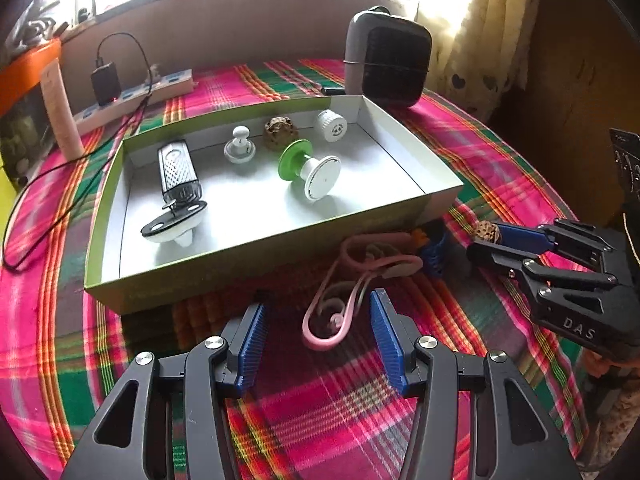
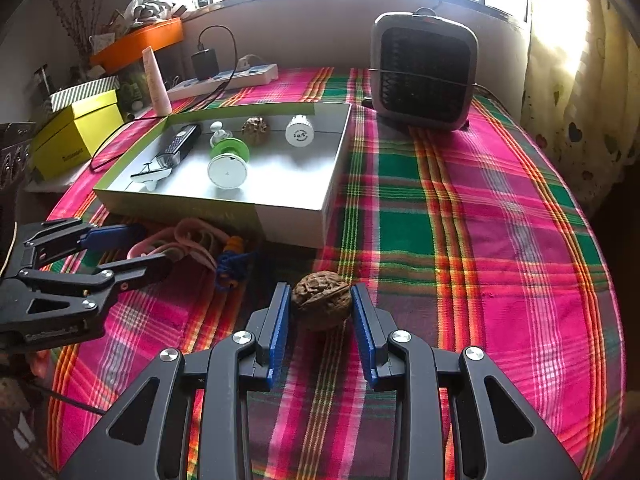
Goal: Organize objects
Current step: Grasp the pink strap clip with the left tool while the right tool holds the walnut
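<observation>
A brown walnut [image 2: 321, 304] is pinched between the blue pads of my right gripper [image 2: 320, 300], low over the plaid cloth. From the left wrist, that gripper [image 1: 486, 236] shows at the right with the walnut [image 1: 485, 229] at its tips. My left gripper [image 1: 318, 312] is open over a pink looped cord [image 1: 340, 312] lying in front of the shallow box [image 1: 256, 248]; its pads do not press the cord. Inside the box lie a grater [image 1: 178, 172], a green-and-white spool [image 1: 310, 168], a second walnut [image 1: 280, 132], a white knob [image 1: 240, 146] and a white cap [image 1: 330, 125].
A small blue clip [image 1: 434, 256] lies beside the pink cord at the box's front corner. A grey heater [image 2: 424, 72] stands behind the box. A power strip [image 2: 224, 78] with a charger, a pink tube [image 2: 154, 80] and a yellow box [image 2: 76, 136] are at the back left.
</observation>
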`<state>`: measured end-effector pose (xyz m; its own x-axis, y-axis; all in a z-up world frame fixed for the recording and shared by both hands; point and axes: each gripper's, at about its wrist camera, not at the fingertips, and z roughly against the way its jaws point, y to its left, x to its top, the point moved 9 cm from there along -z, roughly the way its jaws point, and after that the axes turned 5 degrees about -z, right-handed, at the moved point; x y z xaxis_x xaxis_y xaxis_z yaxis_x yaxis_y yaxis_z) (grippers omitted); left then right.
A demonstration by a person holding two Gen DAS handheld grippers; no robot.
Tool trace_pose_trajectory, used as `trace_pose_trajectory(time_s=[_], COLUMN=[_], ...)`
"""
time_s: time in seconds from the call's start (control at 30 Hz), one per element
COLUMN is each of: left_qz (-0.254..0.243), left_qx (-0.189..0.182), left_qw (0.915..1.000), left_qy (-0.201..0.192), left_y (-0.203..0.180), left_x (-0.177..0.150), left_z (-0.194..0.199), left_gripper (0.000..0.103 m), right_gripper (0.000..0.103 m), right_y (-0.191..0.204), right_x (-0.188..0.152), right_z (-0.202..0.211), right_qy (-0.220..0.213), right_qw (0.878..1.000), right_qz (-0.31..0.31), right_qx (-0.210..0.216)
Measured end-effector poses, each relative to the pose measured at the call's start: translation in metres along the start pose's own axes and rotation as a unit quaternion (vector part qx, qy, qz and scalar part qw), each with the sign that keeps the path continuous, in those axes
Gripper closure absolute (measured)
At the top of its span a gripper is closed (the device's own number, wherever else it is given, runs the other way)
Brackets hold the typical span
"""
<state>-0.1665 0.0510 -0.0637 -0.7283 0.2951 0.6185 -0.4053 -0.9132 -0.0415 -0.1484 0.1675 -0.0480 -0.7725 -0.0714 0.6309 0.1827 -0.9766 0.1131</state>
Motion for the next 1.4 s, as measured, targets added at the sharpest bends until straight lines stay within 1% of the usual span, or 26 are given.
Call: trace_pose_trajectory(time_s=[0.27, 0.4, 0.43, 0.7, 0.73, 0.77, 0.87, 1.07, 1.4], left_qz=[-0.001, 0.0, 0.002, 0.011, 0.012, 0.014, 0.02, 0.028, 0.039], left_qx=[0.012, 0.022, 0.024, 0.026, 0.026, 0.027, 0.025, 0.019, 0.018], left_qw=[0.9999, 0.9997, 0.9997, 0.9995, 0.9995, 0.9995, 0.9994, 0.9993, 0.999], left_qy=[-0.005, -0.007, -0.007, -0.012, -0.012, -0.012, -0.013, -0.013, -0.015], left_y=[0.0, 0.002, 0.003, 0.004, 0.005, 0.006, 0.007, 0.008, 0.008], left_x=[0.001, 0.0, 0.0, -0.002, -0.003, -0.003, -0.005, -0.007, -0.015], left_z=[-0.001, -0.001, 0.0, 0.002, 0.003, 0.003, 0.004, 0.006, 0.013], left_gripper=[0.055, 0.062, 0.065, 0.068, 0.069, 0.072, 0.075, 0.078, 0.078], right_gripper=[0.071, 0.071, 0.071, 0.071, 0.071, 0.071, 0.071, 0.071, 0.071], right_y=[0.004, 0.003, 0.003, 0.004, 0.005, 0.005, 0.006, 0.009, 0.019], right_x=[0.0, -0.001, -0.001, -0.002, -0.002, -0.002, -0.003, -0.005, -0.008], right_z=[-0.003, -0.003, -0.003, -0.003, -0.003, -0.003, -0.002, -0.002, 0.001], right_qy=[0.003, 0.003, 0.003, 0.003, 0.003, 0.003, 0.003, 0.003, 0.002], right_qw=[1.0, 1.0, 1.0, 1.0, 1.0, 1.0, 1.0, 1.0, 1.0], right_qz=[0.0, -0.001, -0.001, -0.001, -0.002, -0.003, -0.003, -0.003, -0.002], right_qx=[0.002, 0.002, 0.002, 0.0, 0.0, -0.001, -0.004, -0.006, 0.001])
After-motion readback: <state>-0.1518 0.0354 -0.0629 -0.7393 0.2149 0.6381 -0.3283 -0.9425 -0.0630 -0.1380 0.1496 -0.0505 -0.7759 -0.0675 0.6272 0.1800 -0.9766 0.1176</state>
